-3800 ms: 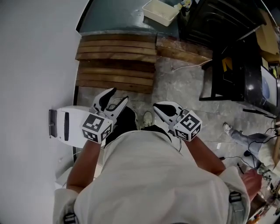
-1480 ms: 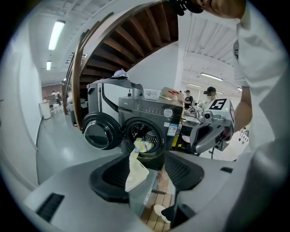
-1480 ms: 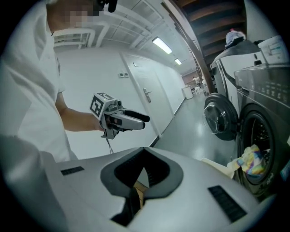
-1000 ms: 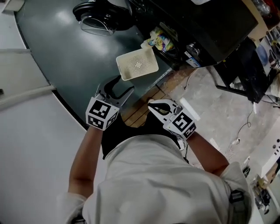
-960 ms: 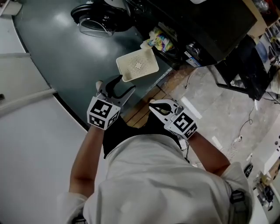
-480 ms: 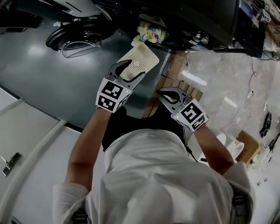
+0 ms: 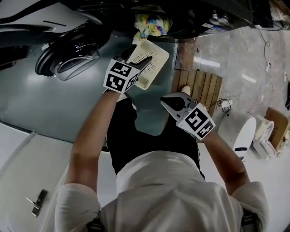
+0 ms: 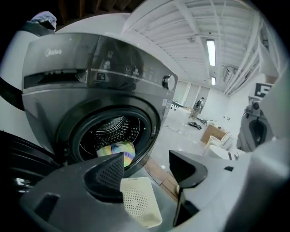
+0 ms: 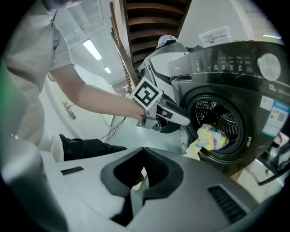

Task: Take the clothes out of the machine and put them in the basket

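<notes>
Head view: front-load washing machine (image 7: 149, 9) along the top edge, its round door (image 7: 68, 56) swung open to the left. Multicoloured clothes (image 7: 152, 25) bunched at the drum mouth. Cream perforated basket (image 7: 156, 68) on the grey floor (image 7: 59, 104) just in front of the machine, with no clothes in it. Left gripper (image 7: 138, 53) is stretched forward over the basket's near side, pointing at the clothes. Right gripper (image 7: 166, 100) hangs back, closer to the body.

Left gripper view: left gripper (image 8: 146, 158) jaws stand wide and have just been opening. Nothing is between the pads. The basket (image 8: 140, 204) shows on the floor beyond them. Clothes (image 8: 117, 152) sit low in the drum (image 8: 108, 129), ahead and slightly left, not reached.

Right gripper view: right gripper (image 9: 144, 148) jaw tips are together, gripping nothing. Clothes (image 9: 210, 136) spill over the drum lip at right. The left gripper (image 9: 181, 118) is near them but not touching.

Step, as I judge it: the reach-in for the first grab, nothing taken out yet. Next move calls for pushing the wide jaws into the drum mouth around a fold of fabric, clamping, pulling clear of the lip, then dropping it into the basket directly below.
</notes>
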The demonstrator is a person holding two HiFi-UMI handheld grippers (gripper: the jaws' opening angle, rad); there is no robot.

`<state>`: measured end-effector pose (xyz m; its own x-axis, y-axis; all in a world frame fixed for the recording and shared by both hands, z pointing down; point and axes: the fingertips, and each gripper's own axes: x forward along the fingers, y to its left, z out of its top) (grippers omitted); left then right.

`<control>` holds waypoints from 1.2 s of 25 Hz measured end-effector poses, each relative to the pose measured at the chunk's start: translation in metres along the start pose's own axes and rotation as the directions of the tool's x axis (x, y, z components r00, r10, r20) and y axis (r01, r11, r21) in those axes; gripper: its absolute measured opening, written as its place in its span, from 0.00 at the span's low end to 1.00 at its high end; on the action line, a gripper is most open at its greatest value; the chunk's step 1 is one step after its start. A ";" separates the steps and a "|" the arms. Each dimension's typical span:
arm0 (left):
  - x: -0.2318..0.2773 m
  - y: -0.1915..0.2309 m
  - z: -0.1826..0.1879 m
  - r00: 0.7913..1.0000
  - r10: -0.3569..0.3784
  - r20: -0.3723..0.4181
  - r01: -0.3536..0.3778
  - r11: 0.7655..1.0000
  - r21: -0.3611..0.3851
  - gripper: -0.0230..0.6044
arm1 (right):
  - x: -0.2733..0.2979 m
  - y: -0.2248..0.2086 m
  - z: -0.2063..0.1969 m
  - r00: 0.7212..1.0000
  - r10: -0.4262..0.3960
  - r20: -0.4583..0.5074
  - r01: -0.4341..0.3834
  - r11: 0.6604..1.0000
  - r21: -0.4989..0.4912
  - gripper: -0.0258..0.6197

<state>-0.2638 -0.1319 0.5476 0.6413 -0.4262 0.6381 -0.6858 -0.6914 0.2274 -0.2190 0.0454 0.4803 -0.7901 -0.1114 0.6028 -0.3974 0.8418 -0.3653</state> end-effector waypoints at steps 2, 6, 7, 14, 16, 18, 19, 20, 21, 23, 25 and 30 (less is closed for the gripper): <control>0.033 0.007 -0.010 1.000 -0.003 -0.020 0.003 1.000 0.006 0.54 | 0.003 -0.007 -0.009 1.000 -0.021 0.010 0.021 1.000 0.022 0.04; 0.096 0.027 -0.018 0.998 0.020 -0.054 -0.017 0.999 0.047 0.57 | 0.007 -0.022 -0.032 0.998 -0.065 0.026 0.064 0.996 0.064 0.04; 0.109 0.035 -0.020 0.998 0.035 -0.061 -0.031 0.998 0.062 0.58 | 0.008 -0.025 -0.039 0.997 -0.073 0.027 0.071 0.995 0.069 0.04; 0.176 0.080 -0.027 0.985 0.139 -0.105 -0.130 0.987 0.091 0.64 | 0.006 -0.042 -0.091 0.997 -0.078 -0.005 0.078 0.993 0.090 0.04; 0.191 0.089 -0.026 0.980 0.166 -0.112 -0.156 0.983 0.094 0.65 | 0.003 -0.046 -0.100 0.998 -0.060 -0.006 0.061 0.993 0.101 0.04; 0.207 0.099 -0.025 0.974 0.191 -0.120 -0.178 0.978 0.107 0.66 | 0.003 -0.050 -0.109 0.999 -0.044 -0.009 0.045 0.994 0.104 0.04; 0.215 0.105 -0.026 0.971 0.203 -0.128 -0.189 0.976 0.112 0.67 | 0.004 -0.052 -0.113 0.999 -0.038 -0.010 0.039 0.994 0.104 0.04; 0.222 0.111 -0.027 0.967 0.216 -0.137 -0.200 0.973 0.118 0.69 | 0.004 -0.055 -0.118 0.999 -0.033 -0.012 0.034 0.994 0.104 0.04; 0.229 0.118 -0.030 0.962 0.228 -0.149 -0.210 0.969 0.126 0.70 | 0.005 -0.059 -0.122 0.999 -0.031 -0.012 0.032 0.994 0.106 0.04; 0.243 0.131 -0.037 0.953 0.249 -0.173 -0.227 0.964 0.137 0.72 | 0.005 -0.067 -0.129 0.999 -0.031 -0.010 0.032 0.993 0.115 0.04; 0.255 0.142 -0.046 0.946 0.262 -0.189 -0.239 0.962 0.134 0.73 | 0.005 -0.076 -0.137 0.999 -0.035 -0.008 0.036 0.991 0.127 0.04; 0.277 0.159 -0.062 0.934 0.285 -0.217 -0.255 0.954 0.156 0.75 | 0.012 -0.091 -0.155 0.999 -0.037 -0.033 0.041 0.991 0.129 0.04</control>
<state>-0.2167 -0.3232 0.8062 0.3282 -0.4684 0.8203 -0.7644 -0.6419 -0.0607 -0.1193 0.0493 0.6309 -0.7591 -0.1246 0.6389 -0.4862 0.7611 -0.4292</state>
